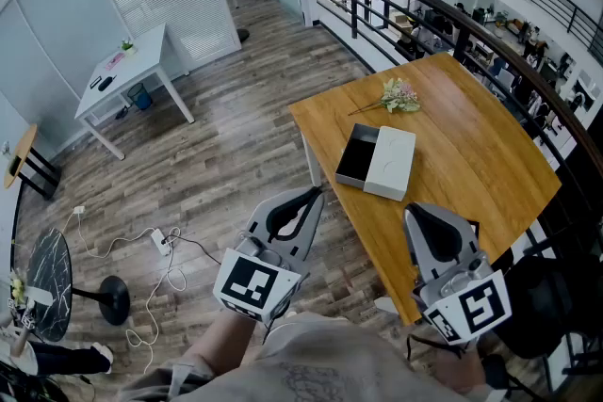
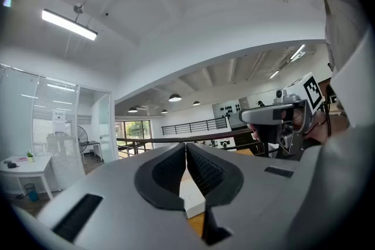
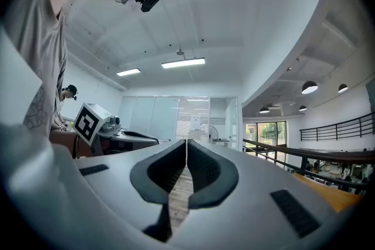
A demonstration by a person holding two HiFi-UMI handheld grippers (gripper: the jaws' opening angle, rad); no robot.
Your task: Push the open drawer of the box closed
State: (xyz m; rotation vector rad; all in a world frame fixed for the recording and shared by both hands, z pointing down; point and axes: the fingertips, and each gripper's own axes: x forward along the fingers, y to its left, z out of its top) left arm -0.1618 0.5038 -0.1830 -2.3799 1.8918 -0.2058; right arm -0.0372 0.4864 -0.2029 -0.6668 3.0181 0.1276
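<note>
A white box lies on the wooden table, with its black drawer pulled out toward the table's left edge. Both grippers hang level in front of the person, short of the table's near corner and apart from the box. My left gripper is shut with nothing in it, its pads meeting; a bit of the white box shows below them. My right gripper is also shut and empty, over the table's near edge.
A small bunch of flowers lies beyond the box. A black railing runs behind the table. On the wood floor to the left are a power strip with cables, a round dark table and a white desk.
</note>
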